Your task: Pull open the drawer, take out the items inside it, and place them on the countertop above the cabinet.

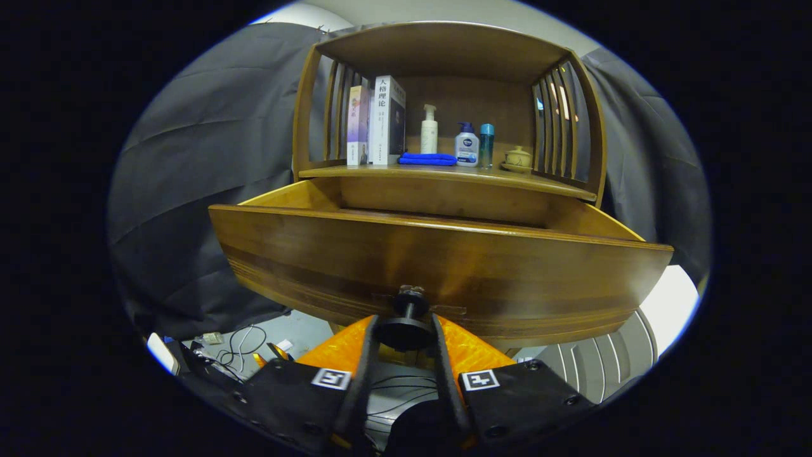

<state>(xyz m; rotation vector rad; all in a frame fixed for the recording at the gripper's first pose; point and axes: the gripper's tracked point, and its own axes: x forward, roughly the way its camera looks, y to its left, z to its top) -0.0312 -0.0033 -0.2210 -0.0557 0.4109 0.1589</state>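
Drawer (438,266) pulled out, knob (406,320) clamped between the gripper (405,331) fingers
Contents hidden; drawer could be over-pulled off its runners toward 6 o'clock, or knob slipped

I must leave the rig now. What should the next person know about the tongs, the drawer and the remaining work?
Tongs: shut on the drawer knob, one finger on each side.
Drawer: pulled well out below the countertop. Its inside is hidden behind the front panel, so I cannot tell what it holds.
Done: the drawer is open.
Left: release the knob, lift each item out and place it on the countertop, beside the books and bottles.
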